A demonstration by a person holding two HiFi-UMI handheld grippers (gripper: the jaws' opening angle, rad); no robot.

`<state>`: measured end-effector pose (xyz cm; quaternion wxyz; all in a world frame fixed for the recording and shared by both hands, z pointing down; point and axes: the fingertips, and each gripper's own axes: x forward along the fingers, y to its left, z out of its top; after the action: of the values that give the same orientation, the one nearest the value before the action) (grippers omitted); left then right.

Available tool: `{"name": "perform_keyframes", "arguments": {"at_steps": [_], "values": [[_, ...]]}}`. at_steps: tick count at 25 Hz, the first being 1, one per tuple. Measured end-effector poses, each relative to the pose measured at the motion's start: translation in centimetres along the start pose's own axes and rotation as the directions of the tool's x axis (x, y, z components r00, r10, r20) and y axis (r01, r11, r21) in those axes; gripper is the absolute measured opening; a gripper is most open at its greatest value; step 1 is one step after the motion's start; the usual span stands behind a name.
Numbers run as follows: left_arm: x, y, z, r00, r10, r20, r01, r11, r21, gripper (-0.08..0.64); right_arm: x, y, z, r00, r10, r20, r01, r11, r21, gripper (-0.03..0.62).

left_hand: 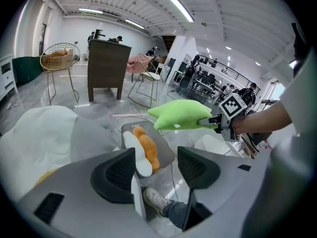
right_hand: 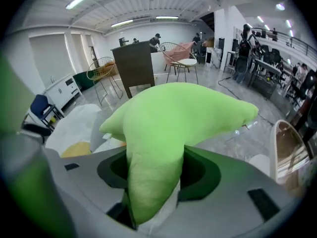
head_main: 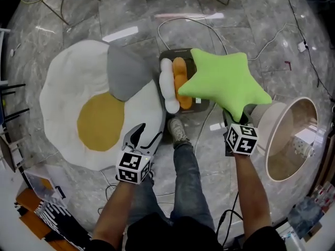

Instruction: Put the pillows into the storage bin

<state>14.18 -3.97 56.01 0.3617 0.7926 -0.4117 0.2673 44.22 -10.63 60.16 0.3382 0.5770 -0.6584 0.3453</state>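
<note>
The right gripper (head_main: 236,120) clamps one arm of the green star pillow (head_main: 222,82), so the body hangs free ahead of its jaws, over the storage bin (head_main: 168,53) — ready to drop, I judge. Its forearm reaches forward, tilted down. The left gripper (head_main: 142,137) stands wide, empty.

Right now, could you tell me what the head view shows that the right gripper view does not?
Only the head view: the open left gripper, the person's shoe, and the storage bin with its white pillow, which the star largely hides from the other view. Only the right gripper view: the dark cabinet and a wire chair. Both: the green star pillow clamped in the right gripper, and the fried-egg cushion.
</note>
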Motion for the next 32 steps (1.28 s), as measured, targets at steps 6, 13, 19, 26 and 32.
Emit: {"name": "perform_keyframes", "arguments": {"at_steps": [6, 13, 19, 26, 32], "values": [[2.1, -1.4, 1.2, 1.0, -0.027, -0.001, 0.027, 1.0, -0.009, 0.282, 1.5, -2.7, -0.2, 0.991, -0.128, -0.048, 0.112, 0.962, -0.249, 0.249], [3.0, -1.0, -0.5, 0.999, -0.019, -0.042, 0.018, 1.0, -0.026, 0.282, 5.6, 0.4, -2.4, 0.982, -0.144, -0.121, 0.079, 0.9, -0.429, 0.253], [2.9, 0.2, -1.6, 0.998, 0.006, -0.061, -0.009, 0.998, -0.054, 0.282, 7.7, 1.4, -3.2, 0.976, -0.157, -0.15, 0.062, 0.864, -0.5, 0.256], [2.6, 1.2, -2.5, 0.998, 0.02, -0.065, -0.027, 0.995, -0.098, 0.282, 9.4, 2.3, -1.6, 0.97, -0.21, -0.123, 0.038, 0.632, -0.774, 0.268], [2.7, 1.4, -2.4, 0.998, 0.02, -0.059, -0.026, 0.993, -0.116, 0.282, 10.6, 3.0, -2.1, 0.96, -0.213, -0.182, -0.013, 0.615, -0.788, 0.305]]}}
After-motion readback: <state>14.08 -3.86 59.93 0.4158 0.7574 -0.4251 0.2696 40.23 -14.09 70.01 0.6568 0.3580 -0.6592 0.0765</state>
